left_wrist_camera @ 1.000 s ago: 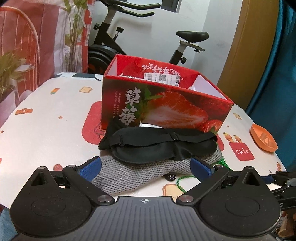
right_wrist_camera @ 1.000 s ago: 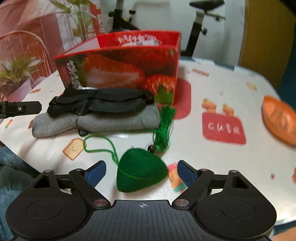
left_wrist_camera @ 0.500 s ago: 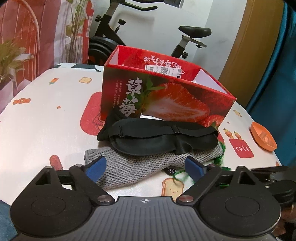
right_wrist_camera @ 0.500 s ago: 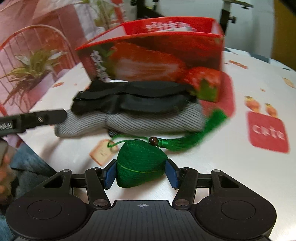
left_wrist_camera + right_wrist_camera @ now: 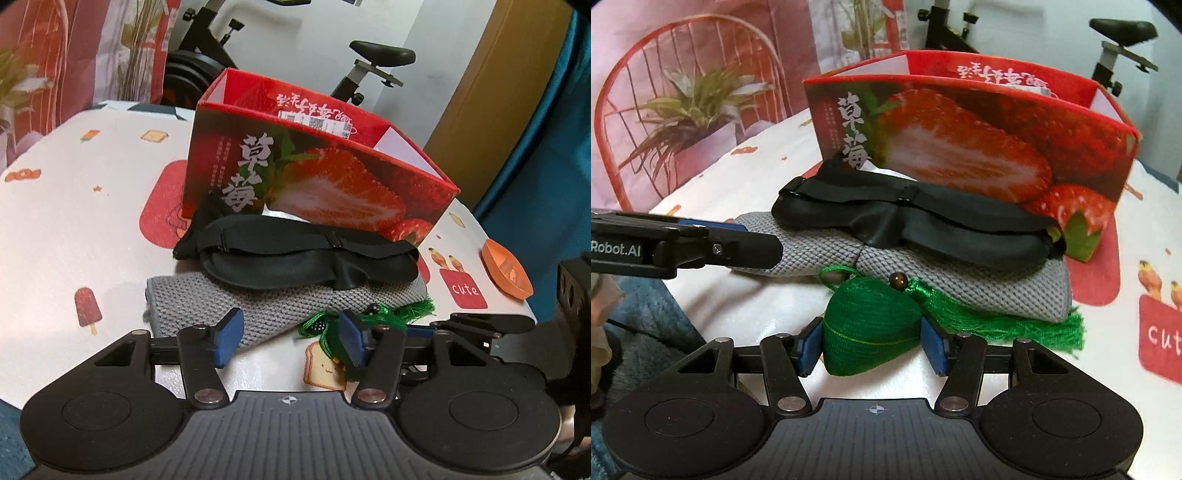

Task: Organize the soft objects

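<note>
You face a table (image 5: 74, 229) with an open box (image 5: 314, 173) standing toward its far side. Directly in front of the box lies a folded knit cloth (image 5: 280, 310), and a sleep mask (image 5: 306, 258) rests on top of it, its far edge against the box front. In front of the cloth, nearer you, sits a small tasselled pouch (image 5: 868, 328), its tassel (image 5: 1015, 325) trailing right along the cloth's near edge. A small dish (image 5: 508, 271) lies far right on the table. An exercise bike (image 5: 369, 70) stands behind the table.

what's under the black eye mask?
The black eye mask lies on a folded grey knit cloth, overlapping its far edge, in front of the strawberry box. Whatever lies beneath the cloth, or under the mask's far side, is hidden.
</note>
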The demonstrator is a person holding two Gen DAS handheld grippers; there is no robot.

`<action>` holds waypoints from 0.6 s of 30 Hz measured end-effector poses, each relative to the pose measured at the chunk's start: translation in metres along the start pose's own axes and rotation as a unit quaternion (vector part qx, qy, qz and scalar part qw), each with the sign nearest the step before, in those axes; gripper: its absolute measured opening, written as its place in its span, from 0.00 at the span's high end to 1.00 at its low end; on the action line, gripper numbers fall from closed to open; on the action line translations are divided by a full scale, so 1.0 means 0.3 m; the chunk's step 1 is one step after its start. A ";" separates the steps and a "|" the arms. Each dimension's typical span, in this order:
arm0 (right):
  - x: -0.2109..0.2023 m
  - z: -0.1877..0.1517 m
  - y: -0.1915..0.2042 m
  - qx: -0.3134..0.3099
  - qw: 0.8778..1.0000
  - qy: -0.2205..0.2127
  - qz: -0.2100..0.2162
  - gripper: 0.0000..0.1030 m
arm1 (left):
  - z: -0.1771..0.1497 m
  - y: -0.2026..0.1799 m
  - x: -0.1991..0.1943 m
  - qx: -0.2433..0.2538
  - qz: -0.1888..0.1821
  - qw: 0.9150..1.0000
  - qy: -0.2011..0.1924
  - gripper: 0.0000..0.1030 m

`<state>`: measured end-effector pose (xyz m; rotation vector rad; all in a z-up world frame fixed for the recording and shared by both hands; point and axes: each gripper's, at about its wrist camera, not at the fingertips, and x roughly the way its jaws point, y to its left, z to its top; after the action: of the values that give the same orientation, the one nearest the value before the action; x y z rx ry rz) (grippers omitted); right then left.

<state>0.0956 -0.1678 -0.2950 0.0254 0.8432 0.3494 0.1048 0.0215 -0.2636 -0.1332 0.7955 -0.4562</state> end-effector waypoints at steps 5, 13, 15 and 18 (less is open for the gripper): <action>-0.019 -0.040 -0.023 0.022 1.000 -0.006 0.005 0.48 | -0.003 -0.004 0.006 -0.003 -0.005 1.000 0.007 0.42; -0.095 -0.068 -0.003 0.010 0.999 -0.039 -0.011 0.48 | 0.001 -0.003 0.013 -0.012 -0.016 1.000 0.013 0.51; -0.103 -0.073 -0.016 0.018 0.999 -0.045 -0.007 0.49 | 0.003 -0.014 0.022 -0.013 -0.019 1.000 0.021 0.51; -0.099 -0.080 -0.036 0.033 0.998 -0.048 0.004 0.49 | 0.021 -0.027 0.054 -0.035 -0.033 0.997 0.056 0.51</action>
<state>0.0631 -0.1900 -0.2911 0.1068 0.7596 0.3258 0.1163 0.0066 -0.2675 -0.2001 0.9202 -0.5009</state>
